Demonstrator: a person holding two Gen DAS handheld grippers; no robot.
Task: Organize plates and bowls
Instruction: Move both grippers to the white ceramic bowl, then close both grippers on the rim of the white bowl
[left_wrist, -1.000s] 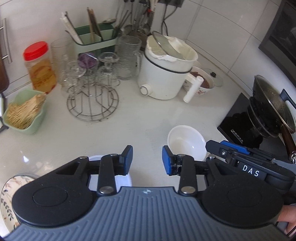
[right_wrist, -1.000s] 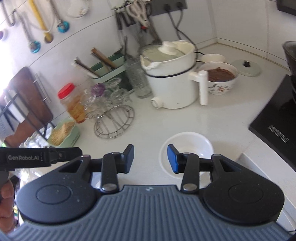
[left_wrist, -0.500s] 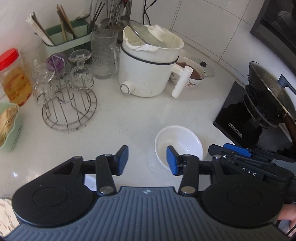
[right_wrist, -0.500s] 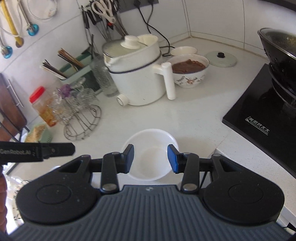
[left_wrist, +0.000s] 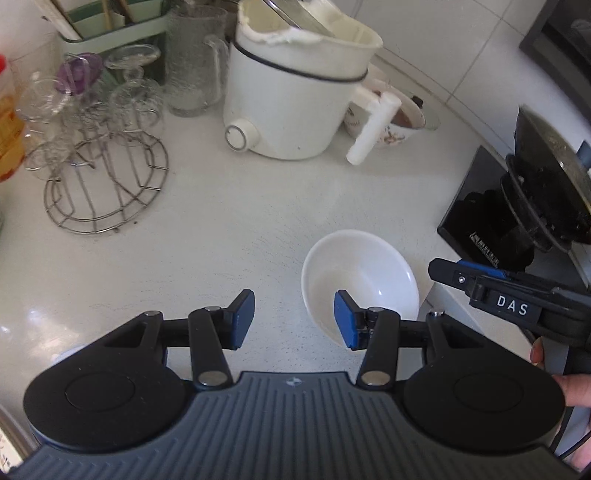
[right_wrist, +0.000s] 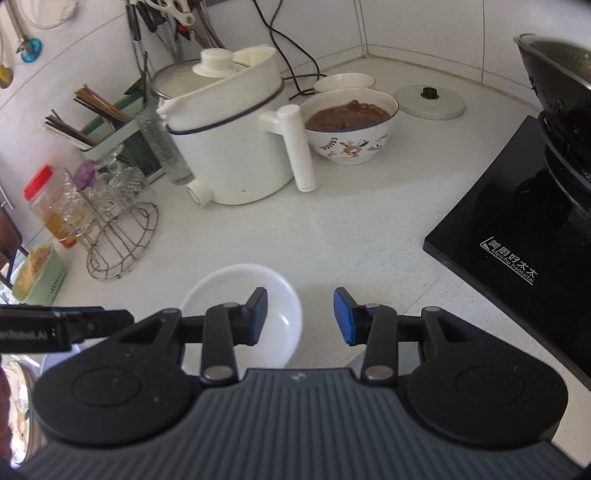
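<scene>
A white bowl (left_wrist: 360, 280) is seen upright on the pale surface (left_wrist: 229, 221), near the front edge, just left of the black cooktop (right_wrist: 517, 254). The left tool (left_wrist: 293, 321) is held released, its right pad over the bowl's near rim; whether it touches cannot be judged. The right tool (right_wrist: 299, 317) is likewise spread wide, its left pad above the bowl (right_wrist: 240, 299). Farther back, a white electric pot (right_wrist: 236, 147) and a patterned bowl of brown food (right_wrist: 349, 123) are found.

The white bowl's (right_wrist: 240, 295) near rim is hidden behind the right gripper's fingers (right_wrist: 255, 314). A patterned plate (right_wrist: 18, 398) is cut off at the left edge, and the wok (left_wrist: 546, 184) at the right.
</scene>
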